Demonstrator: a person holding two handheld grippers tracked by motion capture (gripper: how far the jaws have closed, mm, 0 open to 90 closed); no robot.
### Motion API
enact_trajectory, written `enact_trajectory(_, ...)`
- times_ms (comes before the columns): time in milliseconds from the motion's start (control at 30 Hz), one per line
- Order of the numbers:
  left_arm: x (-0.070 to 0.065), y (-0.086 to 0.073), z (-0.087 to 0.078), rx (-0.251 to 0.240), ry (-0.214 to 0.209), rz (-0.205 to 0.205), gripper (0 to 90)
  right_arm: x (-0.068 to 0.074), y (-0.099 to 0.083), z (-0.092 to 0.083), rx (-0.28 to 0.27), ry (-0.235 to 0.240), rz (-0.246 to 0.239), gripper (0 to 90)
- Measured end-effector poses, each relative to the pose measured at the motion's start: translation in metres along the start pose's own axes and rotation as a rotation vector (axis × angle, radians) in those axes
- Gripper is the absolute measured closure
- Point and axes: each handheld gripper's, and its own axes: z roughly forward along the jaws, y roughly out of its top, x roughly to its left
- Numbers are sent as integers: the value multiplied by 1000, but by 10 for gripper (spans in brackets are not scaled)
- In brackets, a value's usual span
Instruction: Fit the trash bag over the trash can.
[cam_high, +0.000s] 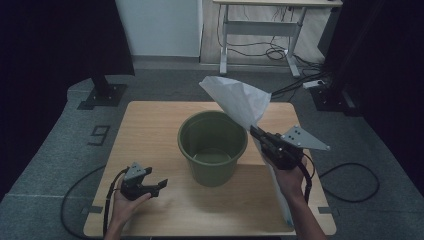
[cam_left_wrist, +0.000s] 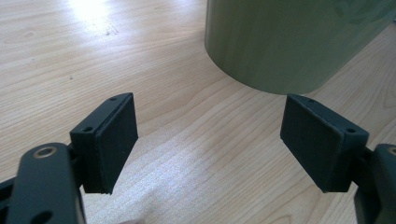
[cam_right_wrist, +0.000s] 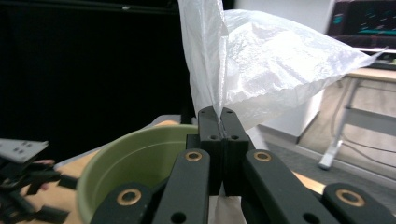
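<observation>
A green bucket (cam_high: 212, 147) stands upright in the middle of the wooden table (cam_high: 150, 125). My right gripper (cam_high: 256, 132) is shut on a white plastic bag (cam_high: 240, 100), raised at the bucket's right rim; the bag rises above the jaws and a strip hangs down over the table's near right edge. In the right gripper view the jaws pinch the bag (cam_right_wrist: 261, 65) with the bucket (cam_right_wrist: 135, 163) below left. My left gripper (cam_high: 161, 185) rests low at the near left, open, pointing at the bucket's wall (cam_left_wrist: 285, 42), with nothing between its pads (cam_left_wrist: 114, 140).
Grey carpet surrounds the table. Black stands (cam_high: 102, 90) flank the far left and right. A white desk frame (cam_high: 260, 30) with cables stands behind. A cable (cam_high: 350, 180) loops on the floor at the right.
</observation>
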Motion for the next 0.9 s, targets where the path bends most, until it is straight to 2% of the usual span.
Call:
enact_trajectory(67, 0, 0, 0, 0, -1, 0, 188, 7, -8, 8, 29, 39, 2, 885)
enact_trajectory(133, 1, 0, 0, 1, 0, 1, 188, 9, -10, 9, 35, 47, 2, 885)
enact_trajectory(333, 0, 0, 1, 5, -1, 4, 188, 19, -29, 26, 107, 104, 12, 885)
enact_trajectory(400, 0, 0, 1, 6, -1, 5, 188, 19, -31, 29, 118, 107, 15, 885)
enact_trajectory(467, 0, 0, 1, 6, -2, 5, 188, 19, -39, 37, 152, 126, 37, 884)
enact_trajectory(633, -1, 0, 2, 14, -4, 9, 188, 19, -48, 44, 186, 143, 45, 875)
enact_trajectory(700, -1, -1, 2, 15, -3, 10, 188, 18, -53, 46, 187, 169, 46, 797)
enact_trajectory(733, -1, -1, 2, 15, -3, 10, 188, 18, -53, 46, 187, 169, 46, 797)
enact_trajectory(767, -1, -1, 2, 16, -3, 12, 188, 20, -55, 46, 192, 179, 36, 737)
enact_trajectory(800, -1, -1, 2, 16, -2, 11, 188, 20, -55, 45, 188, 179, 30, 676)
enact_trajectory(833, -1, -1, 2, 16, -2, 11, 188, 20, -55, 45, 188, 179, 30, 676)
enact_trajectory(900, -1, -1, 2, 16, -3, 11, 188, 22, -55, 42, 182, 167, 12, 600)
